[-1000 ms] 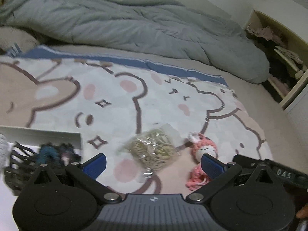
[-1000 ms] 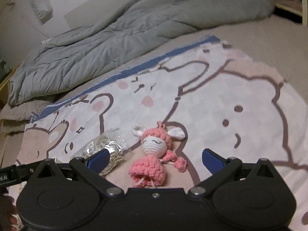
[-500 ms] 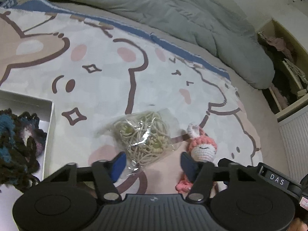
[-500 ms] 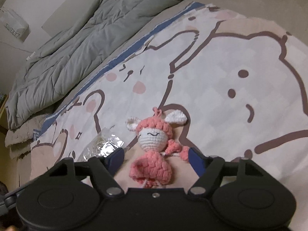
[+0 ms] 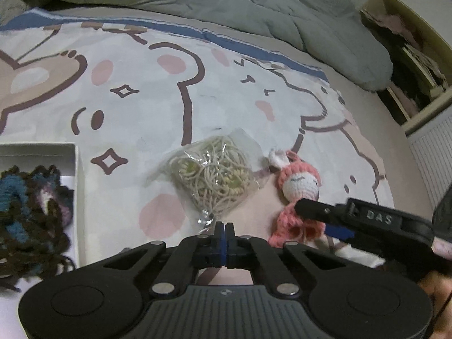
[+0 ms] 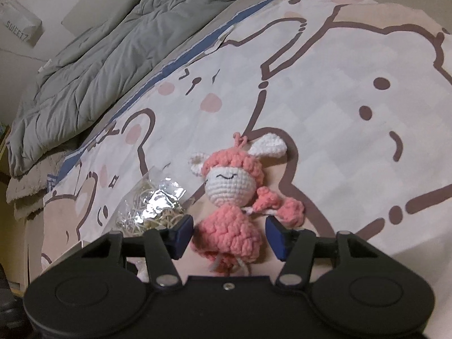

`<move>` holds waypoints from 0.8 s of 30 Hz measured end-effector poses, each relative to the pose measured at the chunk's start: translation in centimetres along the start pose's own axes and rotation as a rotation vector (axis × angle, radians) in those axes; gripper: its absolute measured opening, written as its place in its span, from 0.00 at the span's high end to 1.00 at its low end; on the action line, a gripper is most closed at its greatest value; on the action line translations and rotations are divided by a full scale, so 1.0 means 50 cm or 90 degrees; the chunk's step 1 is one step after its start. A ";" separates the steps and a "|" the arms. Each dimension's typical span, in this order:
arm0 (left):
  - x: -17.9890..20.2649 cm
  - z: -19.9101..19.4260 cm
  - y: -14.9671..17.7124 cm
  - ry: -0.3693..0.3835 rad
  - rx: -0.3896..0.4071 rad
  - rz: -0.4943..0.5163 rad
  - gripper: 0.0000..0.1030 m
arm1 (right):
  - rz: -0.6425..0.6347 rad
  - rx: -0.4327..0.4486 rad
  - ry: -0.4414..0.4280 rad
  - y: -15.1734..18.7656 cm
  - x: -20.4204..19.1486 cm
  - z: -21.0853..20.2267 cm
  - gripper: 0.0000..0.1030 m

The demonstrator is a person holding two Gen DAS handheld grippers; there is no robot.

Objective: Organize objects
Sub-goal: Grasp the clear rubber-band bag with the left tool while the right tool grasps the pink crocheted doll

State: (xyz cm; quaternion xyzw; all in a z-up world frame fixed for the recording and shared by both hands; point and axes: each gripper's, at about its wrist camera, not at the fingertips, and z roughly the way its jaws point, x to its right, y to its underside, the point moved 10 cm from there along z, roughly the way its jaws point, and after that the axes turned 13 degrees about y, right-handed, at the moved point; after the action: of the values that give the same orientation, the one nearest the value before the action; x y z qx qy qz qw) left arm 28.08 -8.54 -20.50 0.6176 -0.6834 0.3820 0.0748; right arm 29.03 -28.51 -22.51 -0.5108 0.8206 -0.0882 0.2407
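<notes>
A clear bag of beige rubber bands (image 5: pixel 216 176) lies on the cartoon-print blanket (image 5: pixel 169 99). My left gripper (image 5: pixel 224 230) is shut on the bag's near corner. A pink crochet doll (image 6: pixel 234 197) lies right of the bag; it also shows in the left wrist view (image 5: pixel 299 189). My right gripper (image 6: pixel 230 233) is open, its blue pads on either side of the doll's body; whether they touch it I cannot tell. The bag also shows in the right wrist view (image 6: pixel 152 209).
A white box (image 5: pixel 76 169) at the left holds dark blue and brown yarn pieces (image 5: pixel 28 206). A grey duvet (image 5: pixel 197 5) lies bunched along the far side. A shelf unit (image 5: pixel 409 42) stands at the far right.
My left gripper has closed from wide open onto the bag's corner. My right gripper has moved in over the doll and narrowed around its body.
</notes>
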 end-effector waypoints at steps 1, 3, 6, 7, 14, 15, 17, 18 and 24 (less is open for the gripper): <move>-0.002 -0.008 0.002 -0.003 0.001 0.004 1.00 | -0.009 -0.003 0.001 0.003 -0.004 0.001 0.49; -0.008 -0.023 0.000 -0.013 0.022 -0.001 1.00 | -0.027 0.004 0.004 0.003 -0.009 -0.003 0.52; -0.025 -0.042 -0.006 -0.029 0.049 -0.025 0.70 | -0.048 0.013 0.006 -0.001 -0.011 -0.015 0.55; -0.030 -0.046 -0.008 -0.034 0.058 -0.035 0.50 | -0.054 0.014 0.007 -0.001 -0.010 -0.020 0.55; -0.035 -0.032 -0.032 -0.025 0.098 -0.069 0.44 | -0.100 -0.009 0.004 0.015 0.005 -0.048 0.56; -0.034 -0.027 -0.035 -0.025 0.103 -0.069 0.44 | -0.105 -0.015 0.002 0.019 0.007 -0.052 0.56; -0.035 -0.014 -0.038 -0.028 0.107 -0.075 0.44 | -0.115 -0.029 -0.003 0.029 0.013 -0.060 0.56; -0.037 -0.008 -0.038 -0.027 0.110 -0.083 0.44 | -0.121 -0.036 -0.005 0.034 0.016 -0.065 0.56; -0.042 0.023 -0.047 -0.002 0.128 -0.121 0.69 | -0.154 -0.076 -0.016 0.060 0.024 -0.089 0.55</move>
State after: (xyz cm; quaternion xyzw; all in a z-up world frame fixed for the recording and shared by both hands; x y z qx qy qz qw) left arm 31.10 -7.45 -21.49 0.6844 -0.5805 0.4387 0.0475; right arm 24.07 -28.64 -20.20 -0.6206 0.7536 -0.0615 0.2076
